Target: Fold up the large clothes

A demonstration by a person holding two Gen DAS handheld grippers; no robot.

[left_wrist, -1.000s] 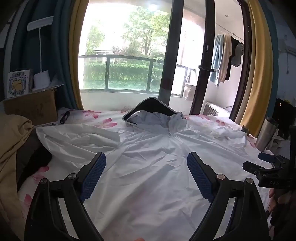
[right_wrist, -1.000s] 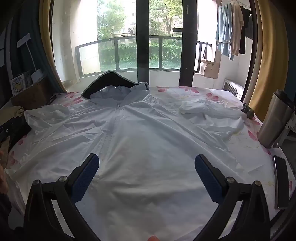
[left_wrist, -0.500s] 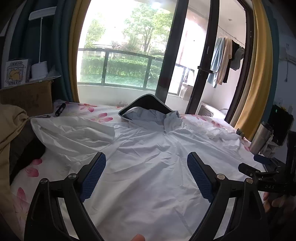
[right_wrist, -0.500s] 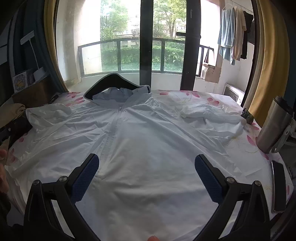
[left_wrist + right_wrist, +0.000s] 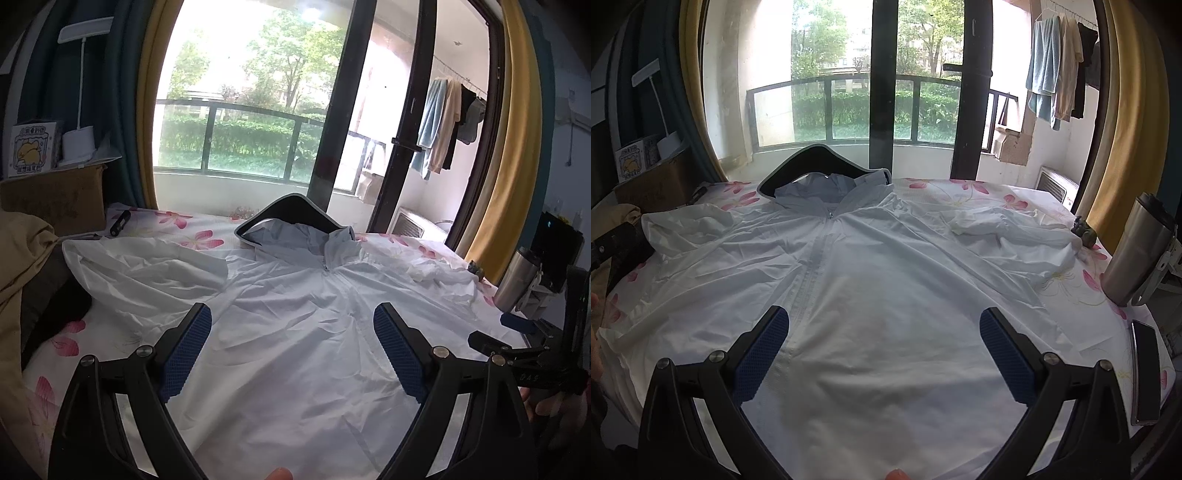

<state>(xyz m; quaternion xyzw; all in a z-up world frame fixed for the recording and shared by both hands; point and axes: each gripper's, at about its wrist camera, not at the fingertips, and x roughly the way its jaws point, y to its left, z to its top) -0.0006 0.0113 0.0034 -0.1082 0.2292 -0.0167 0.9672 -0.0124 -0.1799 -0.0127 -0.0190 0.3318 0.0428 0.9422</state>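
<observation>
A bed covered by a white sheet printed with pink flowers [image 5: 964,184] stands before tall balcony windows with a dark railing [image 5: 849,83], yellow curtains at either side.

The left gripper [image 5: 292,325] hangs above the sheet with its blue-padded fingers [image 5: 186,350] spread wide and nothing between them. The right gripper [image 5: 884,326] is likewise wide apart and empty, poised over the lower front of the garment; in the left view it shows at 3 o'clock as a black frame held in a hand.

Beneath both tools lies the large white zip-front hooded jacket [image 5: 879,280], spread face up across the middle of the bed, zip closed, its grey-lined hood with a dark stiff brim [image 5: 820,162] pointing to 12 o'clock toward the window. One sleeve is bunched at 10 o'clock [image 5: 147,266], the other crumpled at 2 o'clock [image 5: 1004,225].

Farther out in the right view, a stainless steel tumbler with a black lid [image 5: 1137,251] stands at 3 o'clock at the bed's edge, a dark slim phone [image 5: 1145,373] lies flat at 4 o'clock, and a small dark figurine [image 5: 1084,227] sits just beside the crumpled sleeve. At 9 o'clock in the left view are a brown cardboard box [image 5: 55,199] and a tan blanket [image 5: 22,251]. Clothes hang on a line [image 5: 1056,62] at 1 o'clock on the balcony.
</observation>
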